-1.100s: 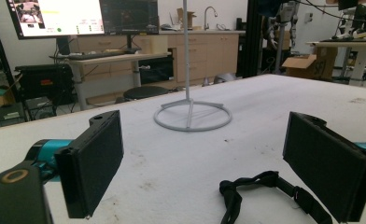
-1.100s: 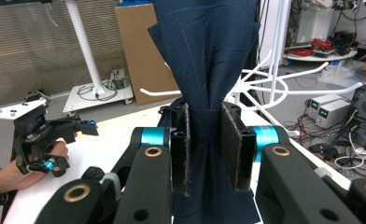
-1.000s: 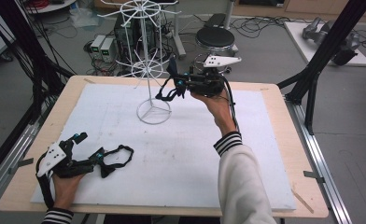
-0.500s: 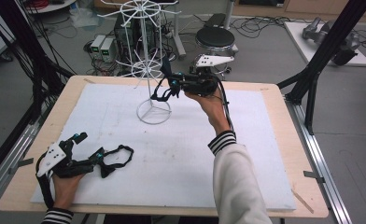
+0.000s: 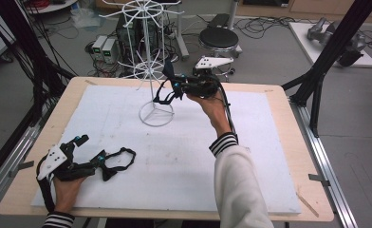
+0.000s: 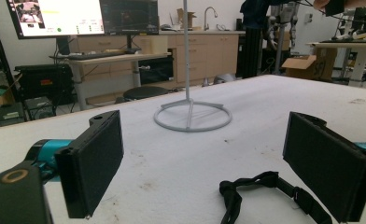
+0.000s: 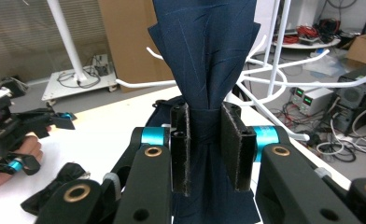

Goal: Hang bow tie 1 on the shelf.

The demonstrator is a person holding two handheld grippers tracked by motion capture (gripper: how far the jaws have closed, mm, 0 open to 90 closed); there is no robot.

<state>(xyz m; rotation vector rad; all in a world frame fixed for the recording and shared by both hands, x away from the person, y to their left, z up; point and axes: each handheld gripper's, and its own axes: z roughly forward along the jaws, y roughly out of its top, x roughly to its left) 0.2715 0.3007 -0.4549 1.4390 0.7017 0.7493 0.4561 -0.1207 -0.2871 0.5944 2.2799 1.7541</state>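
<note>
White foam board (image 5: 184, 156) is covering the table. Beside the wire rack (image 5: 148, 71), a navy bow tie (image 7: 209, 70) is being pinched at its knot by the right gripper (image 5: 174, 85) — raised off the board. A black bow tie (image 5: 117, 161) is lying between the left gripper's (image 5: 87, 152) wide-open jaws.

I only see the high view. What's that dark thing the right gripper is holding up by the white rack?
Observer: A navy bow tie. The right gripper pinches its knot between both pads.
Operator: Is the left gripper holding one too?
Observer: No. In the left gripper view its pads stand wide apart with nothing between them; a black bow tie lies on the table just ahead.
Operator: Is the navy one on the rack yet?
Observer: Not yet. In the right gripper view the rack's white arms sit behind the tie, which is clamped in the gripper.
</note>
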